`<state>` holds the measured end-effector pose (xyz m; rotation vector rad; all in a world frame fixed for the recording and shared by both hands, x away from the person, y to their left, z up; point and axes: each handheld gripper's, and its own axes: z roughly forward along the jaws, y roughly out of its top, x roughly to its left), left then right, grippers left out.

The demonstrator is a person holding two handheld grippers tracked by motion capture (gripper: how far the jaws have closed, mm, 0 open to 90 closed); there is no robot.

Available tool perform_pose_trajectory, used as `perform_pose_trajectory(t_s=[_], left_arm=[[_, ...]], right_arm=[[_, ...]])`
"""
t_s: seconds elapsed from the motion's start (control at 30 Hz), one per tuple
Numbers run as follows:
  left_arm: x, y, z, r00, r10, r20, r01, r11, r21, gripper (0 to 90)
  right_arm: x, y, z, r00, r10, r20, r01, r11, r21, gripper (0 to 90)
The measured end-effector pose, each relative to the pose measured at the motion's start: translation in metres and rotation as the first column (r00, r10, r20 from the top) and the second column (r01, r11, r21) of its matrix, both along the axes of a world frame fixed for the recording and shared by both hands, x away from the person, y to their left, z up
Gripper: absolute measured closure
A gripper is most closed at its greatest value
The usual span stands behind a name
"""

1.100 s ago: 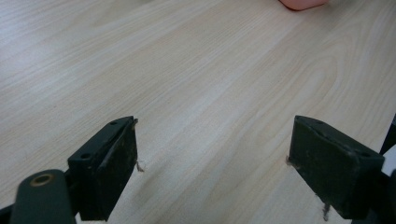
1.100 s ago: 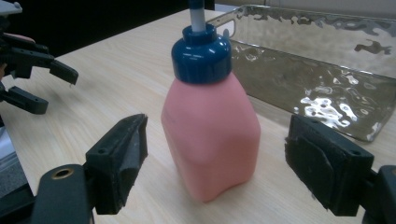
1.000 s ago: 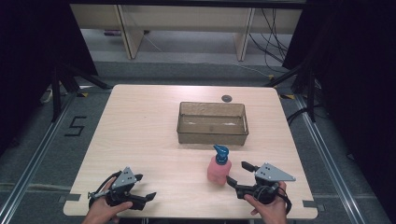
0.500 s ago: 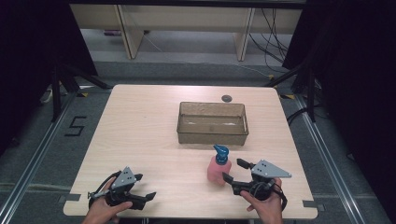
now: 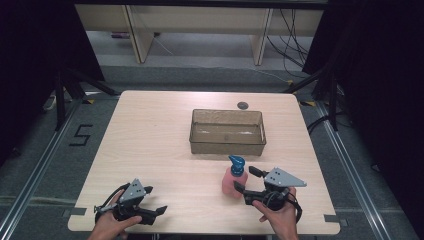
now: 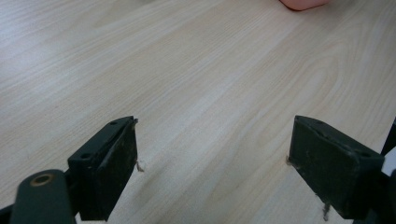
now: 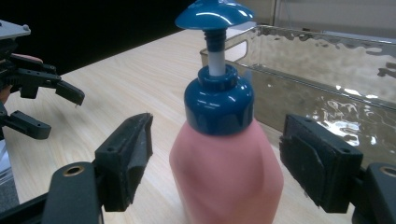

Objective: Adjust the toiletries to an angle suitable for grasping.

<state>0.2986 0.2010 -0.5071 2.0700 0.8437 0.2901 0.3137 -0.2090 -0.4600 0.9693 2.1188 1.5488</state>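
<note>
Pink bottle between right gripper's closing jaws

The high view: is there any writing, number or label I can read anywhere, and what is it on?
"5": a dark digit marked on the grey floor left of the table.
The pink pump bottle with the blue pump top shows no label or lettering on the sides that face the cameras.
The clear bin carries no readable text.
The grey plates on the two grippers show no writing.
</note>
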Motion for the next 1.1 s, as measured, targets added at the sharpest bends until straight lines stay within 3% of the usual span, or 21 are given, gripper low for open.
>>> perform_pose_trajectory(t_s=[0.1,0.13,0.3,0.43,0.47,0.53,0.57,0.6,0.63,0.67,0.77,0.8,0.83,0.9,0.93,0.97,1.03,1.1], left_arm=[[0.000,0.000,0.000,1.0000,0.003,0.001,-0.003,1.0000,0.004,14.9],[0.000,0.000,0.000,1.0000,0.002,0.001,-0.002,1.0000,0.003,14.9],[0.000,0.000,0.000,1.0000,0.002,0.001,-0.002,1.0000,0.003,14.9],[0.001,0.001,0.001,1.0000,-0.009,0.000,0.009,0.9996,0.028,14.9],[0.001,0.000,0.001,0.9999,-0.012,-0.008,0.012,0.9998,0.017,14.9],[0.001,-0.001,0.000,0.9999,-0.011,-0.005,0.011,0.9998,0.016,14.9],[0.001,0.000,0.000,0.9999,-0.007,-0.007,0.007,0.9998,0.017,14.9],[0.001,-0.001,0.000,1.0000,0.005,-0.004,-0.005,1.0000,-0.001,14.9],[0.001,-0.001,0.000,1.0000,0.005,-0.004,-0.005,1.0000,-0.001,14.9],[0.001,0.000,0.000,1.0000,0.005,-0.001,-0.005,1.0000,0.005,14.9],[0.002,-0.001,0.000,1.0000,0.006,-0.001,-0.006,1.0000,0.001,14.9],[0.002,-0.001,0.000,1.0000,-0.003,-0.004,0.003,0.9999,0.011,14.9],[0.002,-0.001,0.000,1.0000,-0.004,-0.007,0.004,0.9999,0.013,14.9],[0.003,-0.001,0.000,1.0000,0.000,-0.001,0.000,0.9998,0.021,14.9],[0.004,0.000,0.001,1.0000,-0.003,0.000,0.003,0.9994,0.035,14.9],[0.004,0.000,0.001,1.0000,-0.003,0.000,0.003,0.9994,0.035,14.9],[0.003,-0.001,0.001,1.0000,0.003,-0.002,-0.003,0.9998,0.021,14.9],[0.003,-0.002,0.000,1.0000,0.004,-0.001,-0.004,1.0000,0.005,14.9]], right_arm=[[0.001,0.003,0.001,0.9999,-0.005,-0.013,0.005,1.000,-0.005,27.0],[0.005,0.003,0.000,0.9992,0.017,0.037,-0.017,1.000,-0.010,27.2],[0.005,0.005,0.001,0.9999,-0.002,0.013,0.002,1.000,-0.006,27.3],[0.008,0.007,0.000,0.9996,0.020,0.020,-0.020,1.000,-0.008,27.3],[0.008,0.007,0.000,0.9999,0.015,0.005,-0.015,1.000,-0.010,27.3],[0.010,0.009,0.000,0.9994,0.020,0.030,-0.019,1.000,-0.011,27.6],[0.009,0.010,0.001,0.9999,0.006,0.015,-0.006,1.000,-0.015,27.8],[0.012,0.010,0.000,0.9988,0.009,0.049,-0.008,1.000,-0.027,27.9],[0.010,0.013,0.000,1.0000,0.005,0.004,-0.005,1.000,-0.005,28.1],[0.013,0.012,0.000,0.9993,0.018,0.034,-0.018,1.000,-0.017,28.4],[0.014,0.015,0.000,0.9994,0.016,0.030,-0.016,1.000,-0.009,28.8],[0.015,0.014,0.000,0.9988,0.029,0.041,-0.028,0.999,-0.025,29.2],[0.015,0.015,0.000,0.9995,0.024,0.023,-0.024,1.000,-0.014,29.6],[0.017,0.015,0.000,0.9984,0.018,0.054,-0.016,0.999,-0.032,30.5],[0.018,0.017,-0.001,0.9993,0.024,0.030,-0.024,1.000,-0.012,31.1],[0.019,0.016,-0.001,0.9989,0.022,0.041,-0.021,0.999,-0.035,31.4],[0.020,0.017,-0.002,0.9981,0.028,0.055,-0.027,0.999,-0.026,31.8],[0.020,0.018,-0.002,0.9991,0.030,0.029,-0.030,0.999,-0.010,32.7]])
